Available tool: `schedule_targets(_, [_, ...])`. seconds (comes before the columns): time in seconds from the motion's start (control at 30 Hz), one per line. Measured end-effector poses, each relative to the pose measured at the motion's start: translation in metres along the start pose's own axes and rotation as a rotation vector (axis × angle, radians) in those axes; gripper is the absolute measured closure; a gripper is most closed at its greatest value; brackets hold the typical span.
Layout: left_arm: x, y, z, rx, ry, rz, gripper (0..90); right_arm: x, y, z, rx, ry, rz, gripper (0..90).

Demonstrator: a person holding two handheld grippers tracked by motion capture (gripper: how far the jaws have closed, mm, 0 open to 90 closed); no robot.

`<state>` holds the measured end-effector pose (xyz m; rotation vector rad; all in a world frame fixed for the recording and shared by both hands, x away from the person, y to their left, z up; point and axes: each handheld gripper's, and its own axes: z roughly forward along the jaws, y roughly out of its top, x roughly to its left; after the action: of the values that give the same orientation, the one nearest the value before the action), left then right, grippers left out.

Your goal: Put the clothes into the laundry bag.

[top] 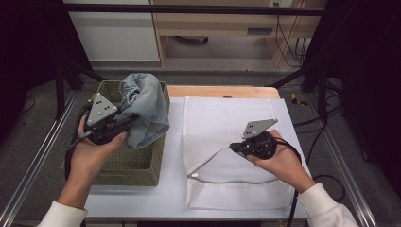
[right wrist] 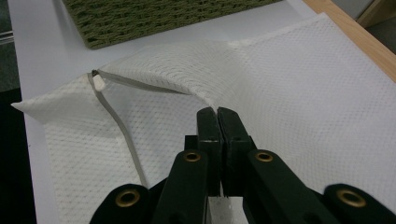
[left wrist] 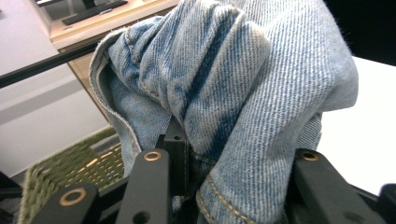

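Faded blue denim garment (top: 144, 106), olive-green woven basket (top: 137, 165), white dotted mesh bag (top: 227, 123)

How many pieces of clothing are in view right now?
1: the denim garment, held by the left gripper above the green basket. More may lie hidden in the basket beneath it.

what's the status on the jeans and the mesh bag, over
Left gripper shut on denim jeans, above green basket. Right gripper shut on white mesh bag flap, zip opening lifted. Nothing between them.

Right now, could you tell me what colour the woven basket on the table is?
The basket is olive green, clearest in the high view.
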<state>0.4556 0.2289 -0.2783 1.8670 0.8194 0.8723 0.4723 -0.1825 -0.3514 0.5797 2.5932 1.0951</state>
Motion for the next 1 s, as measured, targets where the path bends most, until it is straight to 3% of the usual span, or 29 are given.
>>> schedule_targets(0.7, [-0.012,0.007,0.009,-0.004,-0.033,0.020,62.9,-0.001,-0.001,-0.002,0.003,-0.004,0.001,88.9])
schedule_targets(1.0, [-0.026,0.016,0.008,-0.044,-0.075,0.001,62.8,-0.003,-0.001,0.000,0.006,0.016,0.007,89.0])
